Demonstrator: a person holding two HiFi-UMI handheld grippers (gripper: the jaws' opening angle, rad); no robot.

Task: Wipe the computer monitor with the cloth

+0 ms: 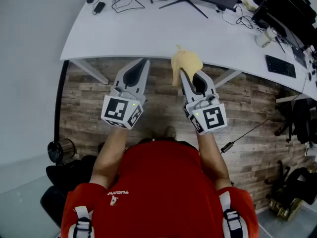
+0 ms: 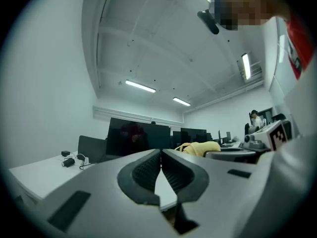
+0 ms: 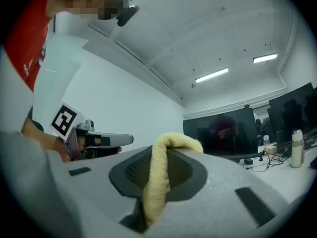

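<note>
Left tongs (image 1: 144, 63) closed, empty; right tongs (image 1: 182, 75) tight on cloth (image 1: 187, 61).

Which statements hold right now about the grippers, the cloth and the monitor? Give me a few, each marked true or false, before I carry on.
1. The right gripper is shut on the yellow cloth. True.
2. The left gripper grips a corner of the cloth. False: its jaws are together with nothing between them, and the cloth sits apart from it, in the right gripper.
3. The cloth is pressed against the monitor screen. False: it is held up in the air, well short of the monitor, which stands at the far side of the white desk.
4. The monitor screen is dark. True.
5. Cables lie on the desk near the monitor's stand. True.
</note>
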